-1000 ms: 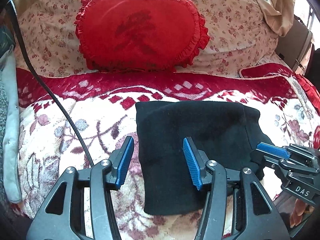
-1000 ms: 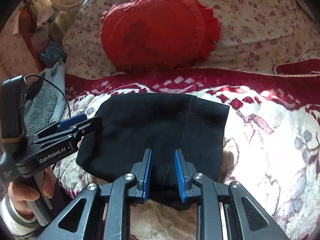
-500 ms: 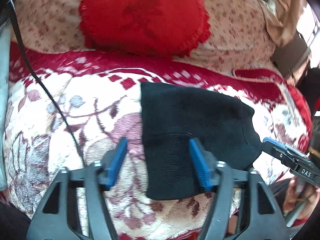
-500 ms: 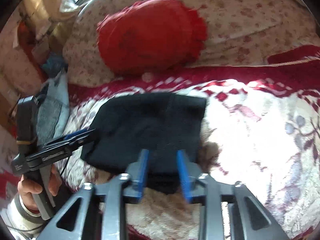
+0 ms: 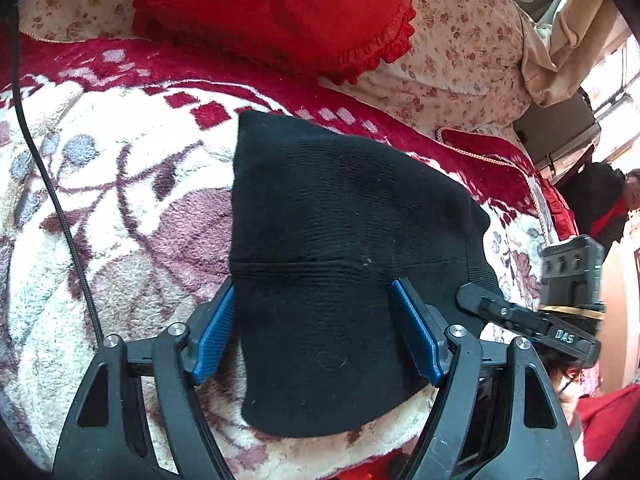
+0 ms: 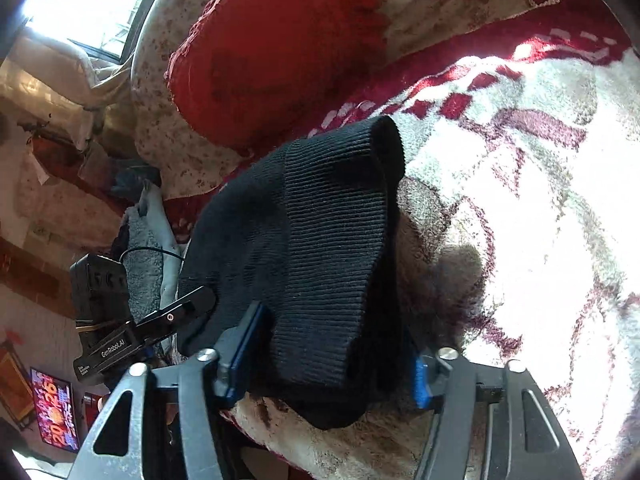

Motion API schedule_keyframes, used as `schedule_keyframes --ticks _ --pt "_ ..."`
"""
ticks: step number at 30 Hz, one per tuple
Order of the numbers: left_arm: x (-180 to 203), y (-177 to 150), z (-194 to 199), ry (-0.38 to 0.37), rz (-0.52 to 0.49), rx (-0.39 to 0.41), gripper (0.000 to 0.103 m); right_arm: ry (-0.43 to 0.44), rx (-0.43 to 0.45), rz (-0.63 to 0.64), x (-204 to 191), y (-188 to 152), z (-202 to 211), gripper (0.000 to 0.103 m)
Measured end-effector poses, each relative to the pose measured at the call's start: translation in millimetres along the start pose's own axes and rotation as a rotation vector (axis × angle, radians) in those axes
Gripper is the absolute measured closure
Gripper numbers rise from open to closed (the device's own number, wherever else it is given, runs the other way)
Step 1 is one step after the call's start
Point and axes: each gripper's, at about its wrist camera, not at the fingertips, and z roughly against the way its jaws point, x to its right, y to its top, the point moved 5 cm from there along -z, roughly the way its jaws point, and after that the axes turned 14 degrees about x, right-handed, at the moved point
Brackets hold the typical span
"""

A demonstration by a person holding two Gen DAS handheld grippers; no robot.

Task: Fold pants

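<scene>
Folded black pants (image 5: pixel 340 264) lie on the bed blanket (image 5: pixel 112 208), long axis running away from both tools; left tool (image 5: pixel 316 340) wide astride the near hem, right tool (image 6: pixel 332 356) wide likewise.

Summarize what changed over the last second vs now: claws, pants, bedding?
Both claws closed in low over the near edge of the folded black pants. The right claw opened from a narrow gap to wide, its jaws now straddling the ribbed end. The left claw stayed open, now straddling the near section. Neither grips. The pants look bunched higher than before. The red pillow and blanket kept their places.
</scene>
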Motion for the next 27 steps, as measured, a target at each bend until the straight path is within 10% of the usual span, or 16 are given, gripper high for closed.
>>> schedule_keyframes --ticks 2,12,18,27 --pt "1 4 2 -0.004 -0.002 0.004 0.043 0.003 0.028 0.041 -10 2 7 0.069" --pt "2 81 11 0.042 -0.090 0.135 0.049 0.035 0.163 0.186 -63 64 -2 0.071" --pt "-35 80 -38 0.131 -0.077 0.059 0.047 -0.185 0.077 0.246 -21 76 -66 0.061" --pt "-3 91 -12 0.239 -0.270 0.150 0.045 -0.264 0.192 0.390 -57 97 -10 0.066"
